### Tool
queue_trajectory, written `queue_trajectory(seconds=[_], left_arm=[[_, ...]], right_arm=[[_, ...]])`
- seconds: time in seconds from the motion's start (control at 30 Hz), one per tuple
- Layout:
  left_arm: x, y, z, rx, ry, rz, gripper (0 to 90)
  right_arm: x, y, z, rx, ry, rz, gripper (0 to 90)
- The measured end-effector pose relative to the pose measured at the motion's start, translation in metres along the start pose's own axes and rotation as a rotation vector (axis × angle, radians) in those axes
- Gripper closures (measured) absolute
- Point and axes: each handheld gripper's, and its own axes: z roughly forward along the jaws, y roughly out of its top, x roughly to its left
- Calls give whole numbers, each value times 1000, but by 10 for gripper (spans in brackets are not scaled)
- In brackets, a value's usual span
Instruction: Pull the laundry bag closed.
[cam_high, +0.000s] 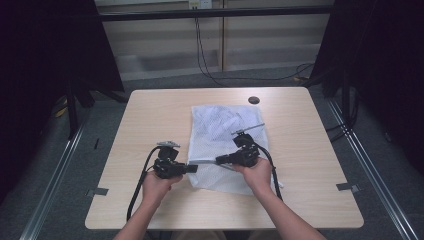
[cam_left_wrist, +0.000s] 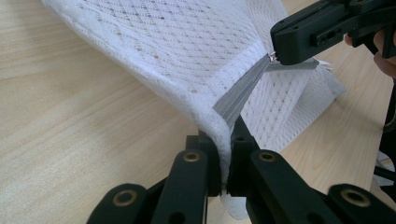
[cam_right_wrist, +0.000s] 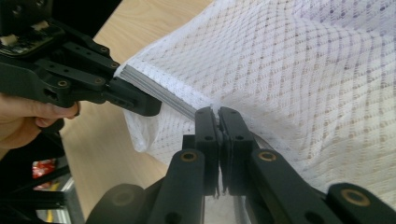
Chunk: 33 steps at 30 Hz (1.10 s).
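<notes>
Fingers of the left gripper are clamped on the near-left corner of the white mesh bag, which lies mid-worktop; those of the right gripper pinch the zipper pull on its grey zipper. A sideways tug could likely snag mesh in the slider or slip the thin corner free.

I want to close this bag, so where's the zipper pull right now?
In the left gripper view the zipper pull sits at the upper right, pinched by the right hand-held gripper at the grey zipper tape's far end on the white mesh bag.
</notes>
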Motion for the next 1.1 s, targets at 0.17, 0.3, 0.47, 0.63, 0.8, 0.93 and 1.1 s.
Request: queue_trajectory(seconds=[0.17, 0.3, 0.47, 0.63, 0.8, 0.93, 1.1], left_arm=[[0, 0, 0, 1, 1, 3, 882], [0, 0, 0, 3, -1, 1, 882], [-1, 0, 0, 1, -2, -3, 882], [2, 0, -2, 2, 2, -7, 882], [1, 0, -1, 1, -1, -11, 882], [1, 0, -1, 3, -2, -7, 882], [1, -1, 0, 4, -4, -13, 882]], right_arm=[[0, 0, -2, -1, -6, -2, 871], [1, -1, -2, -2, -4, -2, 871], [0, -1, -2, 0, -4, -4, 871], [-4, -2, -4, -3, -18, 3, 871], [-5, -3, -6, -2, -14, 5, 871], [-6, -4, -7, -1, -16, 5, 871], [-7, -4, -7, 0, -20, 3, 871]])
